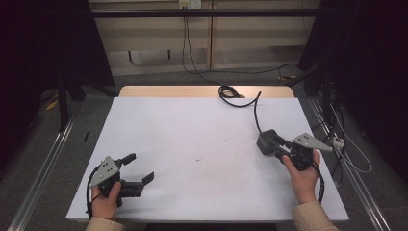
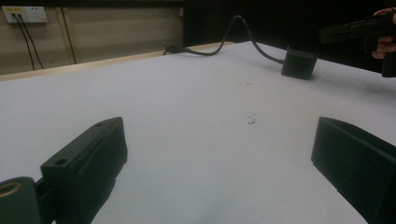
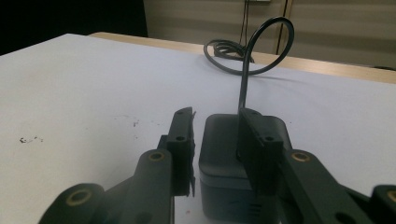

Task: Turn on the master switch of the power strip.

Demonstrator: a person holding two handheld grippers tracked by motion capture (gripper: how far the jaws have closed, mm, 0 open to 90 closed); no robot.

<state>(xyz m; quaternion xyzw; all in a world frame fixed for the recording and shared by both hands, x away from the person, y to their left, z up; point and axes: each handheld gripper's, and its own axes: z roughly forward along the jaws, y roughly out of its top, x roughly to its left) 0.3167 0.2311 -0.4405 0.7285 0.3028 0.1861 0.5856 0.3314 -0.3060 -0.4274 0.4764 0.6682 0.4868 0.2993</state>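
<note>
my right gripper (image 3: pixel 215 140) has its jaws around the black box (image 3: pixel 224 154), one on each side, but i cannot tell if they squeeze it yet. the box sits flat on the right side of the table (image 1: pixel 192 125), its cord (image 1: pixel 240 98) curling to the far edge. lifting is still left, i think. my right hand (image 1: pixel 303 175) reaches forward, low. my left gripper (image 1: pixel 137 168) rests wide open, holding nothing.

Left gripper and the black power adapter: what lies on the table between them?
Nothing but bare white table with a few small dark specks, seen in the high view and left gripper view.
</note>
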